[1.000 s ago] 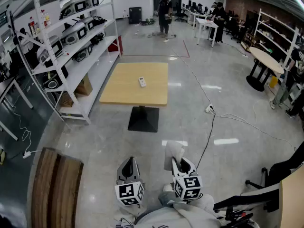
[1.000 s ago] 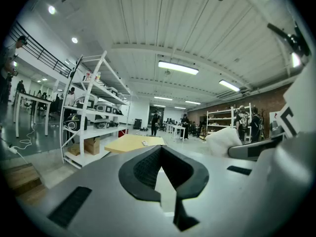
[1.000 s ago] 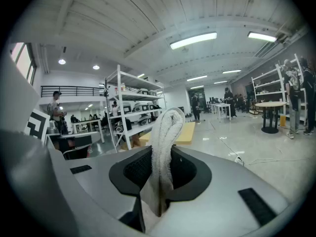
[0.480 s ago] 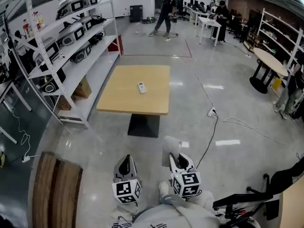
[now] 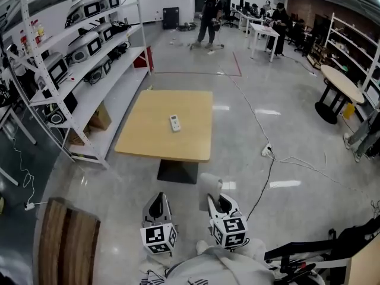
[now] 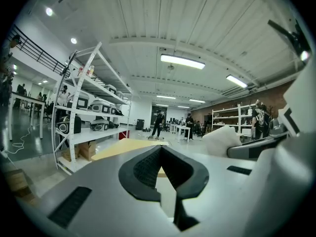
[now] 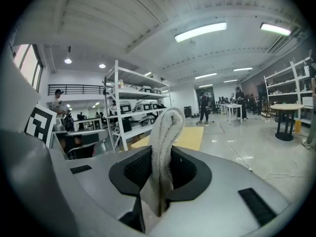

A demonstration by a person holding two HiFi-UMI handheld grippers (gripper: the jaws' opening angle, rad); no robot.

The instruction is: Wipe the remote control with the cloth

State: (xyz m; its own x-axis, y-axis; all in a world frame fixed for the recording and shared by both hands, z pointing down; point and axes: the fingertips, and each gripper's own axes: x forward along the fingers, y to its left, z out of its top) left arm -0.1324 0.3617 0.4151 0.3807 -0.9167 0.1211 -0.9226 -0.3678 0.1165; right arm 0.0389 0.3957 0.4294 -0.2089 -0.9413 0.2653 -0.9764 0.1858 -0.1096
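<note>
Head view: wiping not begun. The remote [image 5: 174, 123] lies flat near the middle of the surface [image 5: 142, 140], with nothing touching it.

Right hand-held gripper [image 5: 216, 202]: jaws clamped on the cloth [image 5: 209, 184], a pale fold standing up out of them. Left hand-held gripper [image 5: 157, 203]: jaws together, nothing between them. Both are on the near side of the surface, well short of its edge, over bare floor [image 5: 130, 183].

My reading: the cloth is in hand, so that part is done. What is left is reaching the surface, laying the cloth on the remote and doing all the rubbing. The empty gripper may be needed to steady the remote.

Surface: square, light wood top on a dark pedestal, bare apart from the remote.

Room, placed from the surface:
- Left: a white rack [image 5: 77, 58] loaded with boxy devices.
- Right: a cable [image 5: 259, 180] trailing across the floor to a power strip [image 5: 266, 151].
- Farther right: a round table [image 5: 341, 82].
- Beyond: people [image 5: 208, 10] standing.
- Near-left: a wooden bench [image 5: 65, 242].
</note>
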